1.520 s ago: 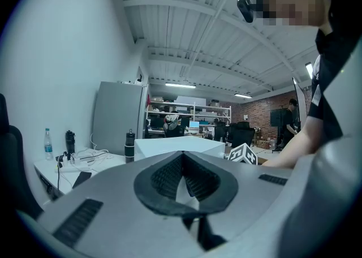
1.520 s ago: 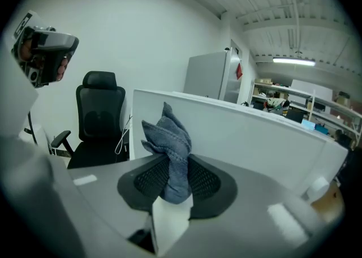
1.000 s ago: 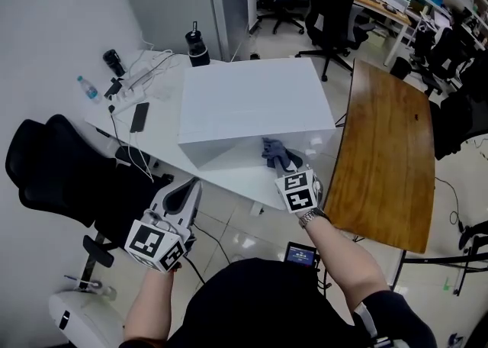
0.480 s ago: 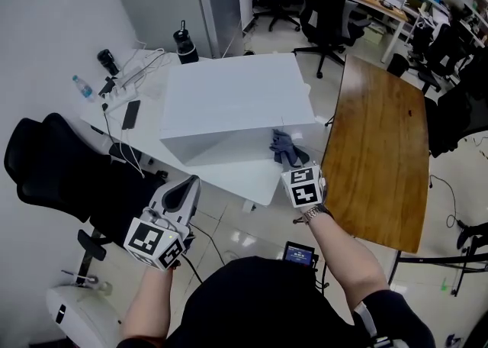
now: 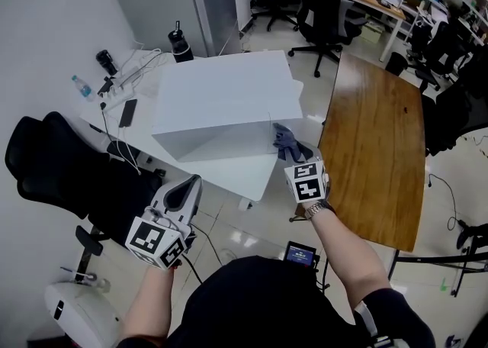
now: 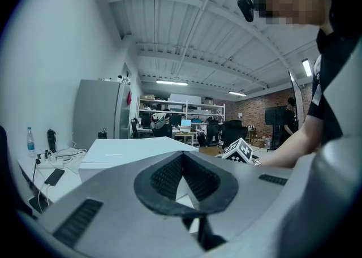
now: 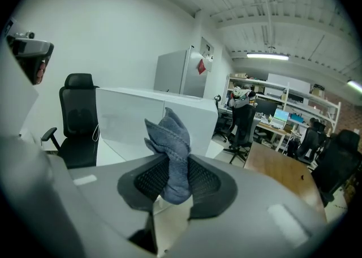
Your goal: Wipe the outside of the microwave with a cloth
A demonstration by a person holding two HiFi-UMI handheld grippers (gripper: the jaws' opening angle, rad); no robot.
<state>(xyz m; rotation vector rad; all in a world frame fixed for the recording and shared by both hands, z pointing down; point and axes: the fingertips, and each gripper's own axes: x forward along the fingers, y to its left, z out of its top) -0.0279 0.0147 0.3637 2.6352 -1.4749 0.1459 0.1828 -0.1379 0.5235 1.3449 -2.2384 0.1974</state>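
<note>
cloth (image 7: pixel 169 149), blue-grey and bunched, sits at the front right corner of the white microwave (image 5: pixel 221 98), pinched in the right gripper (image 5: pixel 293 157). soft and light, it likely drags easily and is best held by its bunched middle. the jaws stand part-way apart, clamped on fabric. the left gripper (image 5: pixel 179 198), clenched and empty, hangs short of the table (image 5: pixel 236 178).

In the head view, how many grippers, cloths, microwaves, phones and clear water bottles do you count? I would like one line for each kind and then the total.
grippers: 2, the left gripper and the right gripper
cloth: 1
microwave: 1
phone: 1
water bottle: 1
total: 6
</note>
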